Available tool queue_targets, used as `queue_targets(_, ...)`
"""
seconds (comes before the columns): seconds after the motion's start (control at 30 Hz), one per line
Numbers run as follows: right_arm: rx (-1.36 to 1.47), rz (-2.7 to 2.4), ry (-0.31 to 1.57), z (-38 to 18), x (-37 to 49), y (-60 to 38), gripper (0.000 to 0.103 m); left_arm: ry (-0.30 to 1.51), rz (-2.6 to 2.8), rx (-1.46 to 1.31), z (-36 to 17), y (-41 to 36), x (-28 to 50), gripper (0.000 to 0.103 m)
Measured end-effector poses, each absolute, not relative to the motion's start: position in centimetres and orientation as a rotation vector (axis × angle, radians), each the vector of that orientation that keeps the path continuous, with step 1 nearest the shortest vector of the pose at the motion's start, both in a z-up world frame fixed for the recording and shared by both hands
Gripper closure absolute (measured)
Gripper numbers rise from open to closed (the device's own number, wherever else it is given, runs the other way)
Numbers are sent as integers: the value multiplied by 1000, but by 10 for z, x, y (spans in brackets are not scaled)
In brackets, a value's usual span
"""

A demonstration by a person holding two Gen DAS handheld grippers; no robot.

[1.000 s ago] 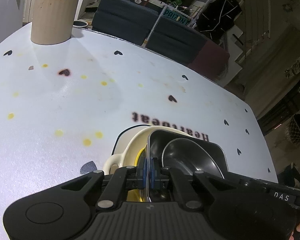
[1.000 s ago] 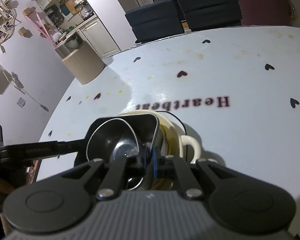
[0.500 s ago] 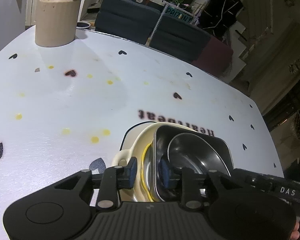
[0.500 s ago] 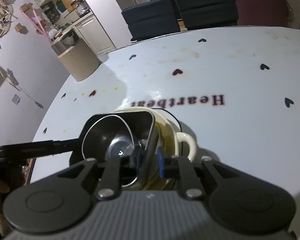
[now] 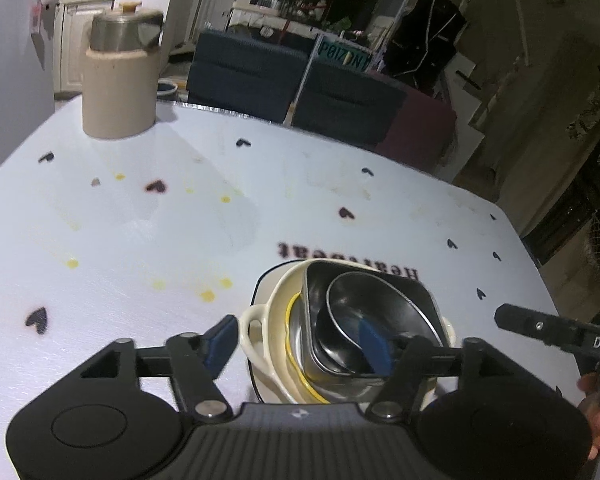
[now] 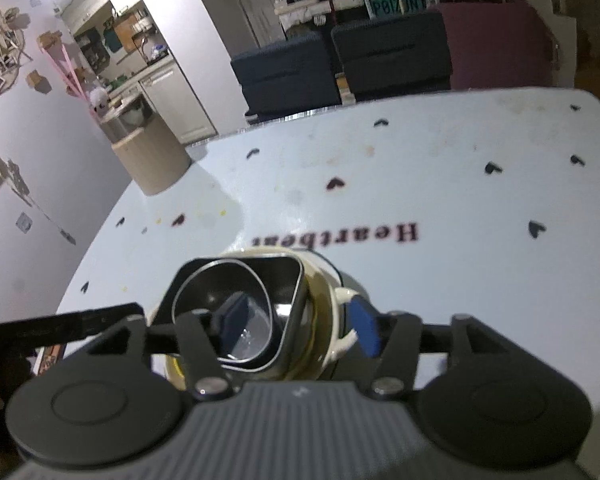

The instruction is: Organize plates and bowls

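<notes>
A nested stack sits on the white table (image 5: 140, 220). A cream two-handled bowl (image 5: 256, 336) holds a square steel dish (image 5: 312, 344), and a round steel bowl (image 5: 364, 304) lies inside that. My left gripper (image 5: 298, 346) is open, its blue pads either side of the stack's near left rim. My right gripper (image 6: 296, 328) is open too, astride the steel dish (image 6: 292, 292) and cream bowl (image 6: 320, 292) from the other side. The round bowl (image 6: 220, 300) shows inside the dish. Neither gripper holds anything.
A beige canister with a steel pot on top (image 5: 118, 84) stands at the table's far left corner; it also shows in the right wrist view (image 6: 150, 156). Dark blue chairs (image 5: 296, 84) line the far edge. The cloth reads "Heartbeat" (image 6: 336, 236).
Both grippers were shut on the square steel dish's rim a second ago. They have opened wide and drawn back a little, leaving the stack on the table.
</notes>
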State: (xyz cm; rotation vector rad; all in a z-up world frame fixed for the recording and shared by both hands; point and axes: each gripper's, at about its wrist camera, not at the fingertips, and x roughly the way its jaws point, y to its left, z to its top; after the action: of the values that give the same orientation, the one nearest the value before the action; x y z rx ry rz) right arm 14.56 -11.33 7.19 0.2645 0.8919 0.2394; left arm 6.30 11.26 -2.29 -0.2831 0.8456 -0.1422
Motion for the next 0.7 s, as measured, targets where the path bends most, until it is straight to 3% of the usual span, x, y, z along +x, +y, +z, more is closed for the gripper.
queue_targets(0.3,253,213,769,103,115,-119,15,770,-149,-266,8,114,37,0)
queue_targets(0.53,264,170,662,116,89,-124,1,690,-164,-266,30,121,14,0)
queue_targets(0.7,243,165,583,120,69,-121,0,641,-111,-192,39,120,-6,0)
